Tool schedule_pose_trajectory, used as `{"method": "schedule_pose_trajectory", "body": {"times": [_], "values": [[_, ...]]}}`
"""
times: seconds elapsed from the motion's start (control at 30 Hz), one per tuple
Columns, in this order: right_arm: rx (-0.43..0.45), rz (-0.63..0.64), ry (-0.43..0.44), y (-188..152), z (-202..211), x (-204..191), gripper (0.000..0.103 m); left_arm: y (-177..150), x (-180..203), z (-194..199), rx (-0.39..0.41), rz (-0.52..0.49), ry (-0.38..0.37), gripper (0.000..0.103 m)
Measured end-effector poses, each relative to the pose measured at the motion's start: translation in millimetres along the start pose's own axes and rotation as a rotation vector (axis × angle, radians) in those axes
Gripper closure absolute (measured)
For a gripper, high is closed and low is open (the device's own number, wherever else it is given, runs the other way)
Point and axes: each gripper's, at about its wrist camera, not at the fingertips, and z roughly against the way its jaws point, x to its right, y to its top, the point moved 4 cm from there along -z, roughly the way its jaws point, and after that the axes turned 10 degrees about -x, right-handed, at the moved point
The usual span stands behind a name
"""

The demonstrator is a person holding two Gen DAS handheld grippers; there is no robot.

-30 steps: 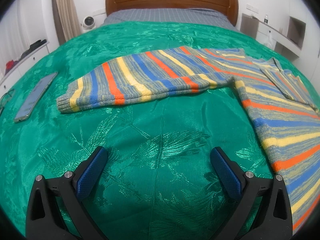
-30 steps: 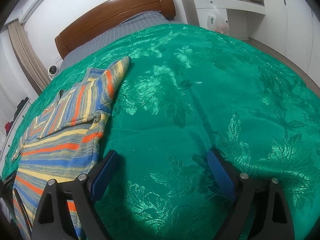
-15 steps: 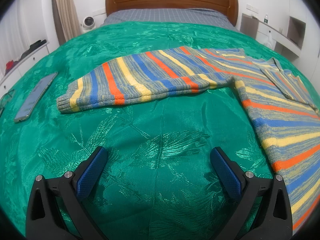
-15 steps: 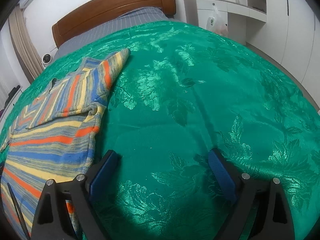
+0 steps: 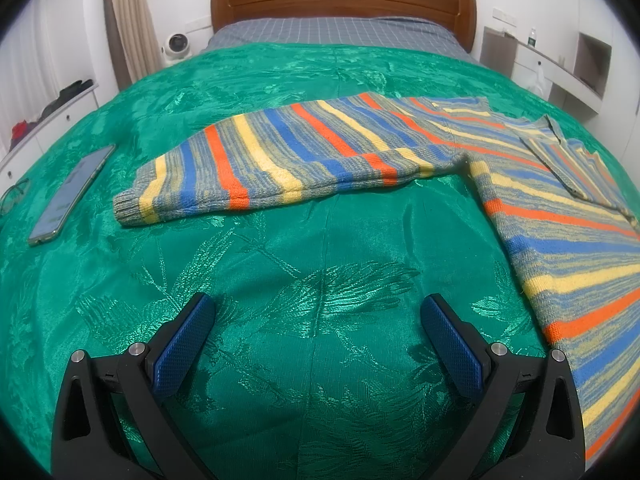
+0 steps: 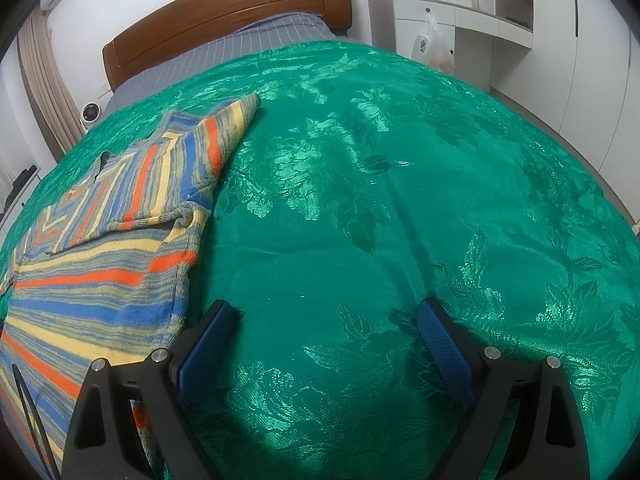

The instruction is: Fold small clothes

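Both your left tool (image 5: 316, 322) and right tool (image 6: 326, 326) hang wide open, empty, and the striped sweater (image 5: 400, 148) has only its right sleeve (image 6: 218, 136) folded in, left one untouched.

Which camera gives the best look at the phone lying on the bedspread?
The left wrist view: the phone lies in full sight on the green bedspread, left of the striped sweater. The right wrist view doesn't show it.

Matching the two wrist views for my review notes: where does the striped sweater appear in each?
Left wrist: the striped sweater runs from centre to the right edge, one sleeve stretched out toward the phone.
Right wrist: the striped sweater fills the left side, beside the right gripper.
Shared landmark: the wooden headboard.
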Motion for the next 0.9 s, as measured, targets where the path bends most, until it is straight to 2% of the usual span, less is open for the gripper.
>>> {"method": "schedule_pose_trajectory", "body": {"times": [0.9], "values": [[-0.007,0.007,-0.024,-0.3,1.5,-1.1,0.009,-0.2,0.1,0.0,0.001,0.0,0.0,0.0]]}}
